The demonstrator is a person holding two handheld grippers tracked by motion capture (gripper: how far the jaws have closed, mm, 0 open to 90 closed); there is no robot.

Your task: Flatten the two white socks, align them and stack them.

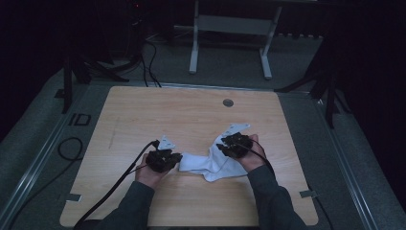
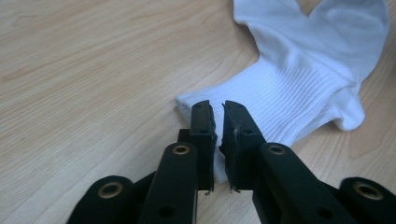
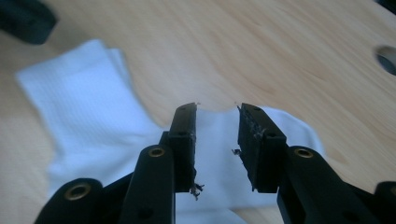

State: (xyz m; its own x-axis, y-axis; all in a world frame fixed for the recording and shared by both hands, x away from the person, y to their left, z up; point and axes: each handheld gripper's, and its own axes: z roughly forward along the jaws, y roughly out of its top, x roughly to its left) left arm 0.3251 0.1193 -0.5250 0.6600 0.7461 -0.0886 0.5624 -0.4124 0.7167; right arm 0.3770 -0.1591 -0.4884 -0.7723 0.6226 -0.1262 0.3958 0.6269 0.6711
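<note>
- Wooden table [image 1: 143, 110] with a light grain, seen from above in a dim room; a white sock [image 1: 210, 165] lies crumpled near the front middle of it.
- At the sock's left end is the left gripper [image 1: 178, 158], held in the person's left hand [image 1: 148, 173]. Its tips touch the ribbed cuff.
- In the left gripper view, the left gripper's [image 2: 217, 122] jaws stand almost together, with only a thin slit between them. The cuff edge lies under and just behind the tips; whether any cloth is pinched cannot be told.
- Over the sock's right part is the right gripper [image 1: 220, 147], held in the right hand [image 1: 253, 155].
- In the right gripper view, the right gripper [image 3: 217, 125] has its jaws apart, with white cloth showing in the gap and around both tips.
- A small round hole [image 1: 228, 102] sits in the tabletop near the far edge, well apart from the sock.
- Black cables [image 1: 115, 184] trail from the left gripper off the table's front left.
- Beyond the table stands a pale metal frame [image 1: 230, 28] on grey floor, with dark stands at both sides.
</note>
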